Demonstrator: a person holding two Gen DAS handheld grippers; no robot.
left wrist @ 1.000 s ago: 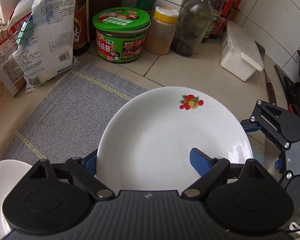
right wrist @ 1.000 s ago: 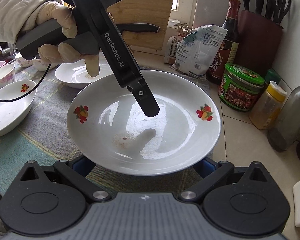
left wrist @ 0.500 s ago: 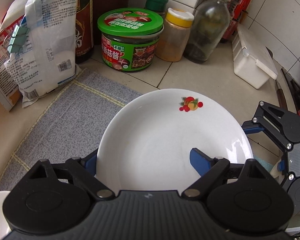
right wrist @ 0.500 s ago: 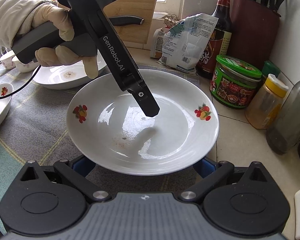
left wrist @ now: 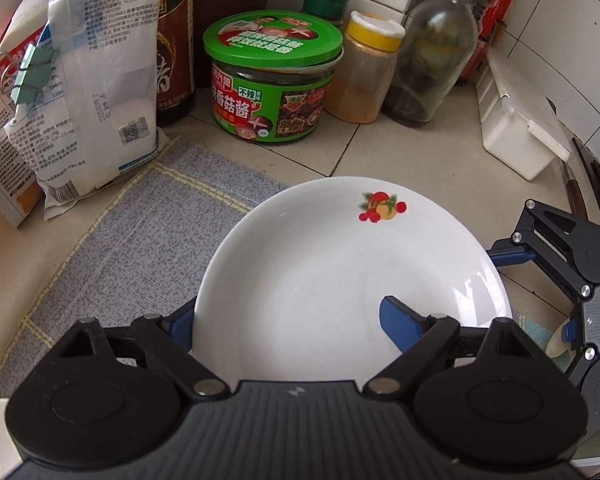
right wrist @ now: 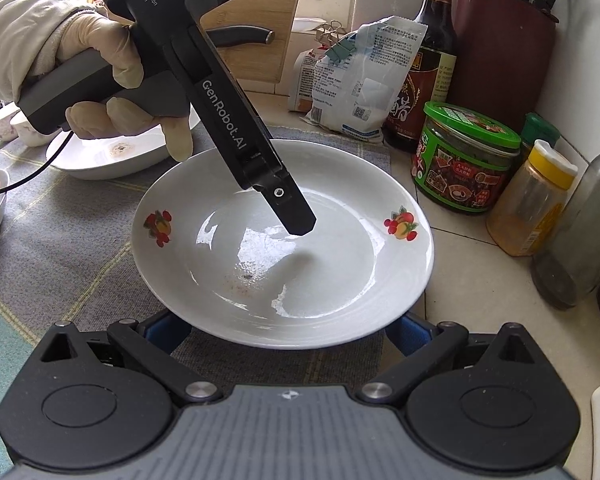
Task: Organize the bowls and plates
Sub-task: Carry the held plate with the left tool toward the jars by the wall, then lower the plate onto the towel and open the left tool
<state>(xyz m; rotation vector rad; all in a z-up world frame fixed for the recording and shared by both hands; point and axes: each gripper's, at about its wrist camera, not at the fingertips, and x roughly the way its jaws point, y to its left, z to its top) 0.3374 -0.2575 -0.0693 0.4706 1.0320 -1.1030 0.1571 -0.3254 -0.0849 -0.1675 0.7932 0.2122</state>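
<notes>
Left gripper [left wrist: 288, 320] straddles the white plate's [left wrist: 340, 280] rim, one blue finger under its left edge, the other above the inside; whether they pinch it is hard to judge. Behind stand a green-lidded jar [left wrist: 272, 76] of dark sauce and a yellow-capped jar [left wrist: 362, 72] of orange powder. From the right wrist view, the right gripper's [right wrist: 288, 332] blue fingers vanish beneath the plate [right wrist: 340, 272], so its grip is unreadable. That plate sits over the grey mat's [right wrist: 60, 248] edge, brownish specks inside.
</notes>
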